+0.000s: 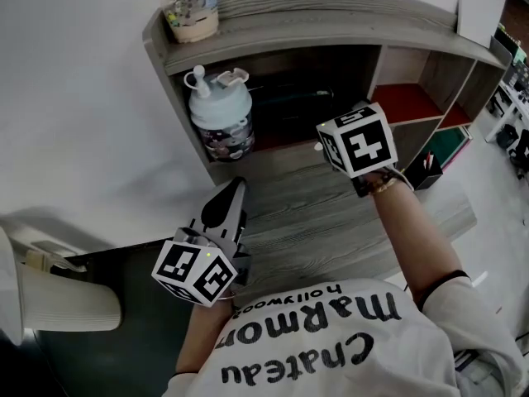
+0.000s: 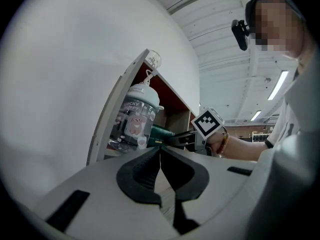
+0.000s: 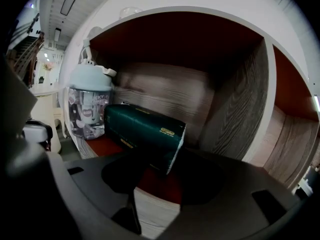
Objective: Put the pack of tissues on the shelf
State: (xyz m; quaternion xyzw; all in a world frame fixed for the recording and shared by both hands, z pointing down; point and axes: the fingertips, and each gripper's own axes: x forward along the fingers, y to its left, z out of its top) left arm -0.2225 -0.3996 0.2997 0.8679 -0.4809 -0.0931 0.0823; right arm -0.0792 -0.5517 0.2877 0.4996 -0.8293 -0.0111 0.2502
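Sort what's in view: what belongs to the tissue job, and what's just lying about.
Job:
- pack of tissues, gripped by the right gripper
- shelf, its open compartment

Lying about:
- clear bottle in that compartment
- small tub on the shelf top
- left gripper, shut and empty

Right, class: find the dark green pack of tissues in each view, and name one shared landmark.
Head view: the pack of tissues lies dim inside the shaded shelf, right of the bottle.
Left gripper view: the pack is small, mid-frame, right of the bottle.
Right gripper view: the pack fills the centre, bottle at its left.
Shared landmark: the bottle.
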